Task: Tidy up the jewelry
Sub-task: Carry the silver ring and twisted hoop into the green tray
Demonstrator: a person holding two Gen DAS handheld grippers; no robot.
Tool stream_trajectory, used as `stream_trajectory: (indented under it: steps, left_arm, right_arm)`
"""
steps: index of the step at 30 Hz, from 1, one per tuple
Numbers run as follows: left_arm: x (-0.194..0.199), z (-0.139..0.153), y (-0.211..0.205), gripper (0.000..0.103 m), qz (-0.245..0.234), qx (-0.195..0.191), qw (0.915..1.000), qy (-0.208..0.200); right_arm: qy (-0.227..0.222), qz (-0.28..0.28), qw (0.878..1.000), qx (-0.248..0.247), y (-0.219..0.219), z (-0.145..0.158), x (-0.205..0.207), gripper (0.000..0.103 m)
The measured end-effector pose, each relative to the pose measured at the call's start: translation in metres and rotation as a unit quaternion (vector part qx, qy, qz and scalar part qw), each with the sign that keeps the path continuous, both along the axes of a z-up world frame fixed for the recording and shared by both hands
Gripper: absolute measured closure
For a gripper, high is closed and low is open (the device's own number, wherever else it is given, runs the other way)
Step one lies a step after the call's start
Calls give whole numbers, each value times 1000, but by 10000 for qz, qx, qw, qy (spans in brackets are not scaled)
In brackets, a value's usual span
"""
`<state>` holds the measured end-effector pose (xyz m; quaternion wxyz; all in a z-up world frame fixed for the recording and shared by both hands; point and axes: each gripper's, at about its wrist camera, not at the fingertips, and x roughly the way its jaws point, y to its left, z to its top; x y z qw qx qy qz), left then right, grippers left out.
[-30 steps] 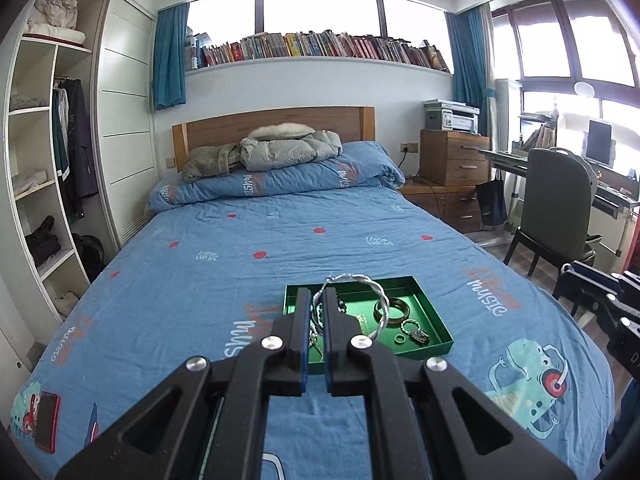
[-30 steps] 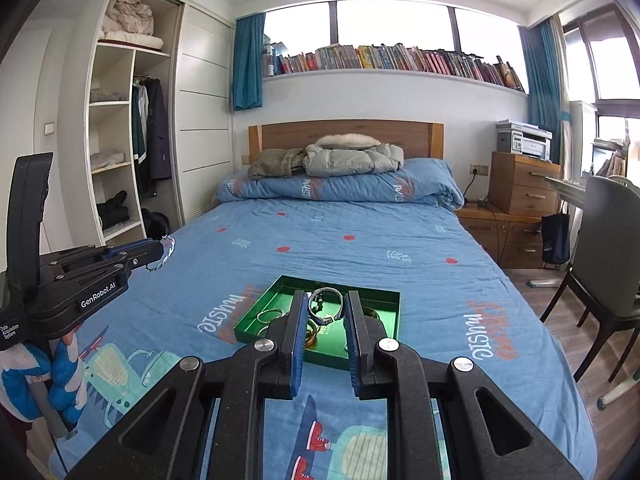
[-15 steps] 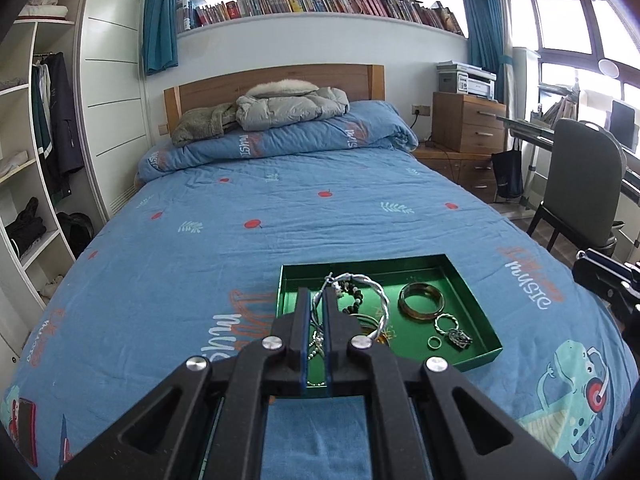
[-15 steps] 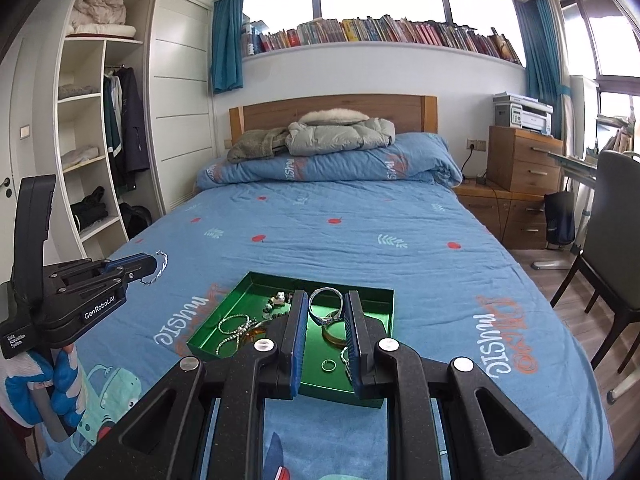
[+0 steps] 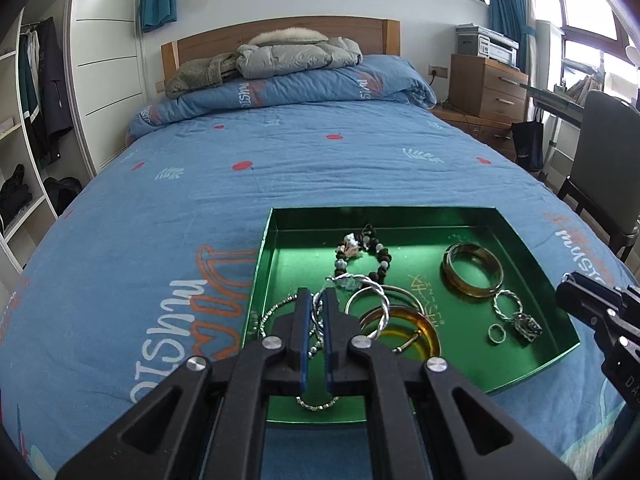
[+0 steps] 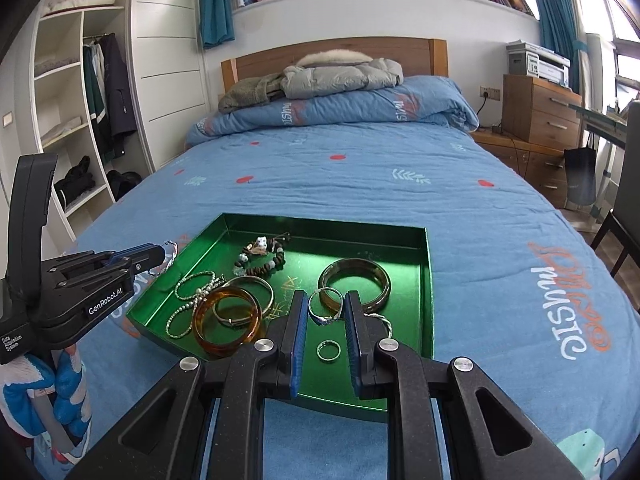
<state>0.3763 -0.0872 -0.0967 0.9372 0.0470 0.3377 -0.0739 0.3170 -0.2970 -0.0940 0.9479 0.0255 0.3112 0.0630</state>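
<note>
A green tray (image 5: 532, 248) (image 6: 427, 276) lies on the blue bed and holds several pieces of jewelry. My left gripper (image 5: 315, 300) is shut on a twisted silver bangle (image 5: 380, 300) and holds it low over the tray's left part. In the right wrist view it (image 6: 154, 254) sits at the tray's left edge. An amber bangle (image 6: 226, 322), a brown bangle (image 5: 472, 268) (image 6: 354, 282), a bead bracelet (image 5: 366, 256) and a small ring (image 6: 328, 350) lie in the tray. My right gripper (image 6: 326, 306) is shut on a silver ring with a stone (image 6: 325, 307).
The blue bedcover (image 5: 280, 168) spreads all around the tray. A folded duvet and coats (image 5: 296, 56) lie at the headboard. A wooden drawer unit (image 5: 486, 84) and a chair (image 5: 604, 136) stand to the right, open shelves (image 6: 76, 128) to the left.
Both grippers have come down and forward toward the tray. The left one has lowered the silver bangle over the tray's left part. The right one still holds its ring.
</note>
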Motion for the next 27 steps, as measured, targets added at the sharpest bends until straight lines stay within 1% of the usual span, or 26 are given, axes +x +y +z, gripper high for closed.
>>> stream_trajectory:
  steps: [3,7,10,13,17,22,24,25,26,27]
  left_arm:
    - [8,-14,0,98,1,9,9999,133]
    - [18,-25,-1,98,-12,-13,9995,318]
    - [23,-32,-1,98,-22,-68,9990,440]
    - [25,-39,-2,98,-31,-61,9986,526]
    - [28,-50,-1,98,-33,-53,9978,663]
    - [26,-52,-2,97,-78,-75,9978,651]
    - [27,-53,-2,95,-83,-72,9976,678]
    - [27,-53,-2,94,-80,-82,9975,697]
    - [27,-53,-2,91,-73,-85,9973,722]
    - [28,-53,-1,85,-52,-80,9972,738]
  right_arm:
    - [179,26,9998,-40,3,-18,12,85]
    - [486,-10,9988,-84,2,-36,27,85]
    - [701,-52,9975,-112,0,-46,37,85]
    - [822,-77,9964,-175,-1,-53,41,84]
    - [885,-109,9959,-179,-1,-60,42,84]
    - [865,-157,9961,-111,-2,-62,41,83]
    - [869,-151,9961,-99,-2,-62,40,76]
    - [871,-146,9960,-101,-2,-62,40,69]
    - [873,-139,9960,-117,-1,-61,40,63]
    - [876,-142,9960,-137,0,-61,39,59]
